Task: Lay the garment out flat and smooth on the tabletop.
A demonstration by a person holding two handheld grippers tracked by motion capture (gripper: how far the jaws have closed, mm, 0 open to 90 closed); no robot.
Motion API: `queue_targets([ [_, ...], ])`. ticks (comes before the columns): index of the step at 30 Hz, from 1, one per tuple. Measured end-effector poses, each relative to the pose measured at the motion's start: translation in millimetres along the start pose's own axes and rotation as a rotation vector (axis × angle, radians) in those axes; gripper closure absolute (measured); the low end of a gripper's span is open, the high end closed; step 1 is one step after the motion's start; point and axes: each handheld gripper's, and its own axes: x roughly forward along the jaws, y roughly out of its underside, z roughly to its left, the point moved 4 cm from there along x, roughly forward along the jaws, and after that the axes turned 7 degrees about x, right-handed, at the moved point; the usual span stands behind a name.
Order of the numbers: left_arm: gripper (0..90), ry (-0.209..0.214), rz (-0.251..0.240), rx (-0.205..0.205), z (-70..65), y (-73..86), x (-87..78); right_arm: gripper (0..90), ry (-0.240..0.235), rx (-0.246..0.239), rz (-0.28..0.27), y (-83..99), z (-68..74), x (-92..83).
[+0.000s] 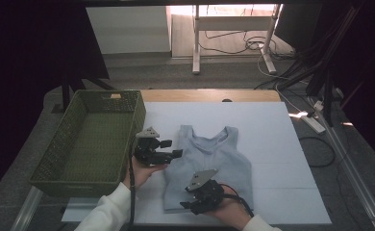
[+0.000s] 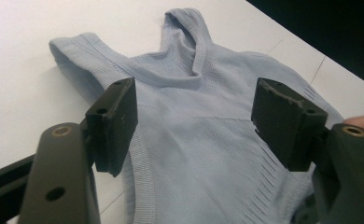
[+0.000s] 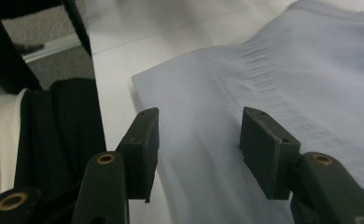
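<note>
Two grippers work over one pale blue sleeveless top (image 1: 209, 163), which lies flat on the white table sheet (image 1: 281, 159), neck away from us, just right of the green basket (image 1: 87, 139). We hold the left gripper (image 1: 176, 149) at the top's left shoulder edge, jaws spread with nothing pinched. Our right gripper (image 1: 188, 204) hangs over the lower left hem, jaws apart over the ribbed band; whether the pads touch the cloth seems doubtful.
</note>
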Motion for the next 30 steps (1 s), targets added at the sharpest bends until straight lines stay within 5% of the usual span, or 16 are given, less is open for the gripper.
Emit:
queue_targets([
  [8,32.2,-0.003,-0.005,-0.002,0.9,0.1,-1.8,39.0,-0.029,-0.063,0.101,9.6,2.7,12.5],
  [15,32.2,-0.001,-0.004,0.001,-0.6,-0.4,-1.1,41.7,0.04,-0.166,0.13,13.8,2.9,19.3],
  [21,32.2,-0.002,-0.004,0.003,-1.2,-0.4,-1.2,50.4,0.051,-0.158,0.125,11.6,-5.3,18.6],
  [25,32.2,-0.003,-0.004,0.002,-1.2,-0.3,-1.3,71.6,0.078,-0.147,0.113,9.8,-12.2,17.0],
  [30,32.2,-0.003,-0.004,0.003,-1.5,-0.3,-1.2,80.7,0.035,-0.079,0.106,8.2,-19.3,15.6],
])
